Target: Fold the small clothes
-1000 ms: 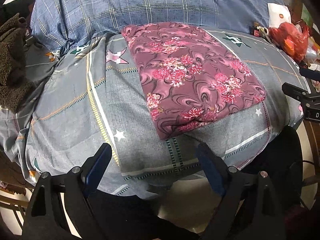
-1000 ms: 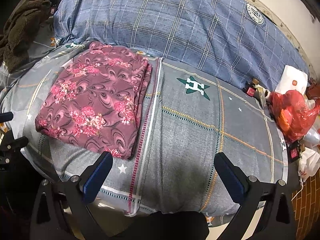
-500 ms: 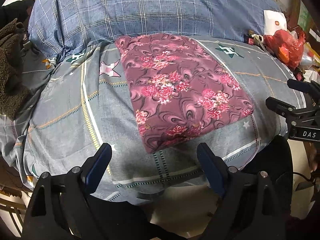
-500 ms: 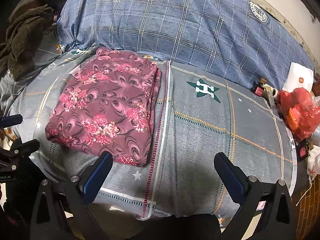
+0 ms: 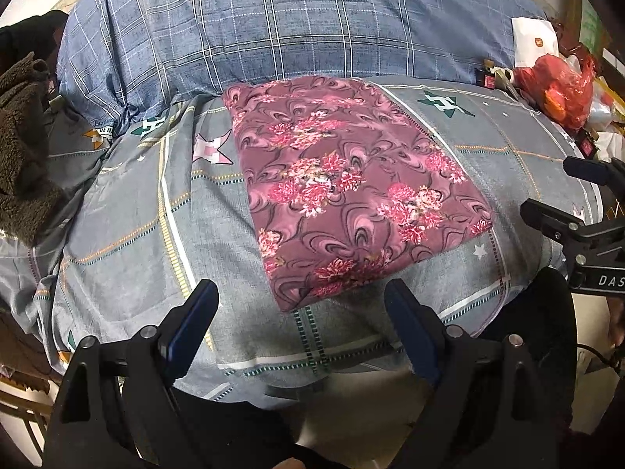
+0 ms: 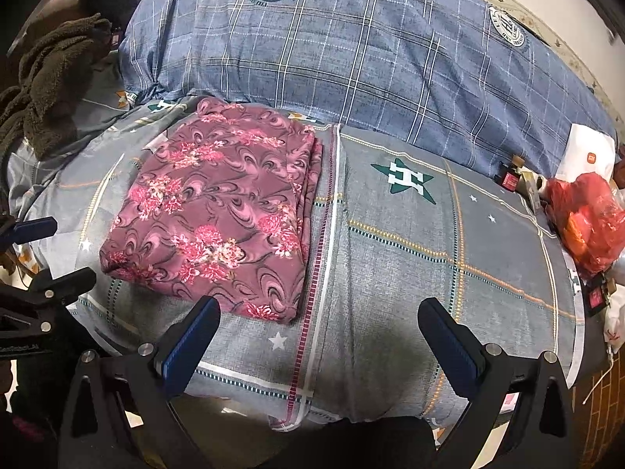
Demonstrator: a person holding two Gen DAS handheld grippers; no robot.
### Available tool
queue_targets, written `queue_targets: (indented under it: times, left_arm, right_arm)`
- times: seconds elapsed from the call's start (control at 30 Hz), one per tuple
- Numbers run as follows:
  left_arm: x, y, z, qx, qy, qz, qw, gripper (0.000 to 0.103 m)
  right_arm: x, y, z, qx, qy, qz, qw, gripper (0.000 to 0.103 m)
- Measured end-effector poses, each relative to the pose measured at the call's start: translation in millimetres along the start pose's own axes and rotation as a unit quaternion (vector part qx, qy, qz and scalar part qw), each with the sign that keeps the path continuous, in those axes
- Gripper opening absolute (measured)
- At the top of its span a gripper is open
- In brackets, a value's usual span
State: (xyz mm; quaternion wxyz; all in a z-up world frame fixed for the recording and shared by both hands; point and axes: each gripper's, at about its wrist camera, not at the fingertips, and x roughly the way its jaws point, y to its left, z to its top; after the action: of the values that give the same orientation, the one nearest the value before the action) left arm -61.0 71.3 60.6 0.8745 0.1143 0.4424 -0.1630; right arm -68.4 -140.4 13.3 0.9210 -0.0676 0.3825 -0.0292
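Two open grippers, one folded cloth on the bed

Both grippers hang off the near edge of the bed, jaws wide apart and holding nothing. The left gripper (image 5: 300,312) faces the near short end of the floral cloth (image 5: 351,179); the right gripper (image 6: 320,324) sits to the cloth's right, with its left jaw close to the near right corner.

Going left to right: a brown fleecy blanket (image 6: 50,78) is heaped at the far left, thick and shaggy. Next comes the floral cloth, a mauve piece with pink flowers and swirls, lying flat as a neat rectangle on the grey bedsheet (image 6: 429,254). Stacked layers show along its right edge (image 6: 308,179), so it looks already folded more than once. It seems thin, smooth and limp. Behind it lies a blue checked quilt (image 6: 371,47), puffy and rounded. At the far right are a white box (image 6: 586,152) and a crinkled red plastic bag (image 6: 586,219).

If one more fold is wanted, each gripper would best pinch a near corner through all layers, lift low, and carry the end evenly towards the far end, so the slippery layers do not slide apart. The soft bed gives way, so press lightly.
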Motion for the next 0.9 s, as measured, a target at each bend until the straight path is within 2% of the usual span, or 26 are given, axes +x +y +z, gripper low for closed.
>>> queue_targets:
  times: [0.37,0.9]
  left_arm:
    - [-5.0,-5.8,1.8,0.003,-0.008,0.002,1.0,0.088]
    - [-3.5,-20.0,2.3,0.011,-0.007,-0.019,0.9997,0.088]
  right_arm:
    - [-1.7,-8.4,-3.1,0.011,0.003,-0.003,1.0,0.102]
    - [-0.1,-8.6,-4.0,0.013,0.006,-0.006,1.0,0.102]
